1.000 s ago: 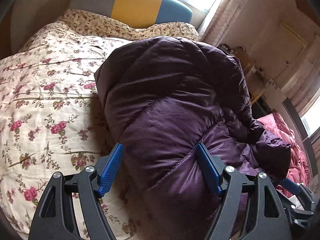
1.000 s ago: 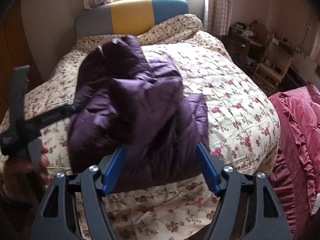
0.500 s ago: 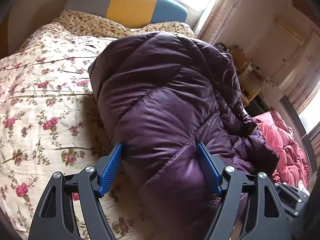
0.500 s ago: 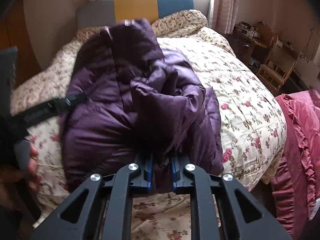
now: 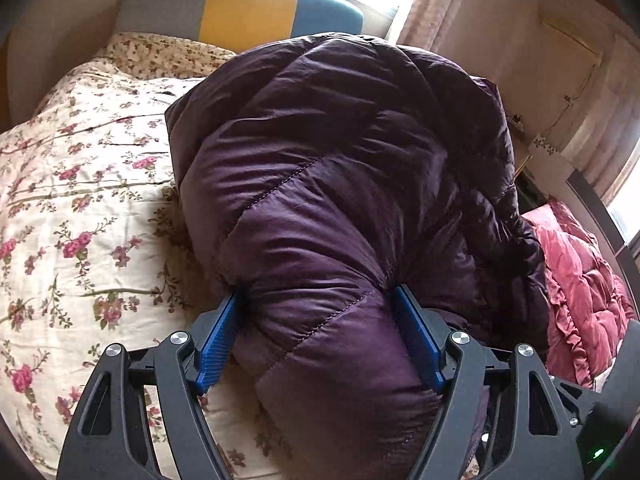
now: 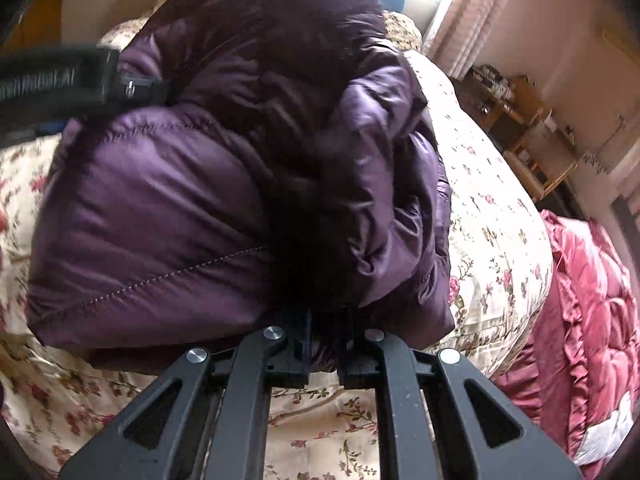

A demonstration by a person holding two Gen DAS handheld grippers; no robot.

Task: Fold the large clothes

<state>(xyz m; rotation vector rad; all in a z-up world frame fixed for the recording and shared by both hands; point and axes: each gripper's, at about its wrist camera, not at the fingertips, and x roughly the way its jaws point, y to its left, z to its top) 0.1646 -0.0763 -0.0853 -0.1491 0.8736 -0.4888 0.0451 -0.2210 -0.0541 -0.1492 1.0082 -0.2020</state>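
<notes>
A bulky, dark purple quilted down jacket (image 5: 344,184) lies bunched in a rounded heap on a cream bedspread printed with pink flowers (image 5: 80,208), near the foot of a bed whose padded headboard in grey, yellow and blue panels (image 5: 240,12) stands under a bright window; in the right wrist view the same jacket (image 6: 168,208) fills most of the frame, its folded layers stacked and partly raised off the cover. The right gripper (image 6: 326,344) has its jaws drawn close together, pinching a thick fold at the jacket's near edge, while the left gripper (image 5: 320,340) is spread wide, a puffy quilted section bulging between its blue pads (image 5: 218,340) and touching them on both sides, though the jaws are not drawn in on it. The step in hand appears to be a fold-over, one side pinched and the other about to be gripped. The next move likely calls for the left jaws to close firmly on the slippery padding, then for both hands to carry the edge across together so the layers land squarely. A crumpled pink ruffled quilt (image 6: 592,320) lies beside the bed
</notes>
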